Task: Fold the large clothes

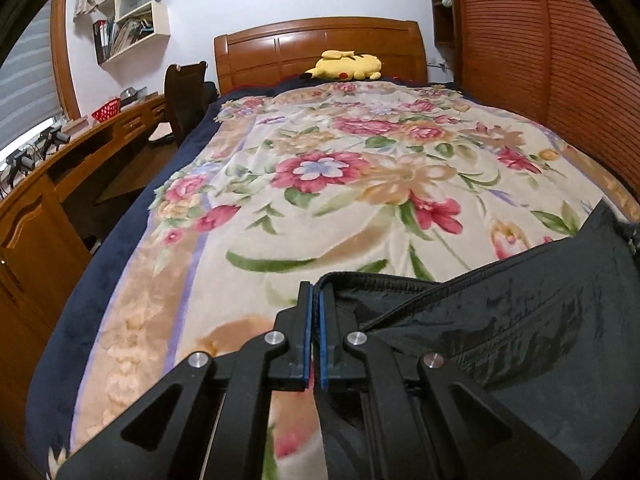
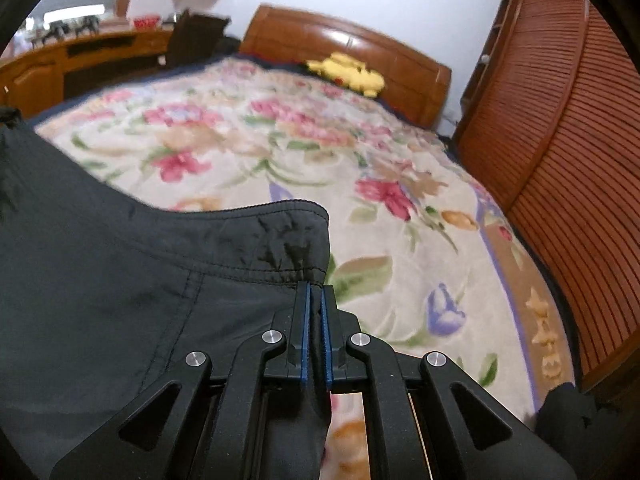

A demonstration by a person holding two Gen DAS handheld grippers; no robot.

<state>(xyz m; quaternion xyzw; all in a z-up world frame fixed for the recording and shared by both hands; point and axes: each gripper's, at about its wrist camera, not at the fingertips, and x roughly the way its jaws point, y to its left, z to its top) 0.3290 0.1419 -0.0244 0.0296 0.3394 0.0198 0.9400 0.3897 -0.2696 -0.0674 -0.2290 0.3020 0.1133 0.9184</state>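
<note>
Your left gripper (image 1: 316, 300) has its jaws pinched tight on the zippered edge of the black nylon garment (image 1: 520, 320), with only a sliver of fabric showing between the blue pads. Your right gripper (image 2: 316, 300) is clamped the same way on a stitched hem corner of that garment (image 2: 120, 280), the cloth bunching into small creases just above the fingertips.

The garment hangs stretched between your two hands, so its long axis runs side to side across the foot of the bed. In the left wrist view it spreads off to the right; in the right wrist view it spreads off to the left. Its upper edge sags in a shallow curve between the two grips, and the zipper line points away toward the far right corner in the left wrist view.

Ahead of you the floral blanket (image 1: 340, 168) covers the bed and lies mostly flat, with plenty of open surface between the garment and the yellow plush toy (image 1: 346, 66) resting against the wooden headboard (image 1: 280, 48). On your right the slatted wooden wardrobe doors (image 2: 580, 140) stand close to the bed's edge. On your left a dark blue border of bedding (image 1: 100, 260) falls toward the wooden table (image 1: 80, 148).
</note>
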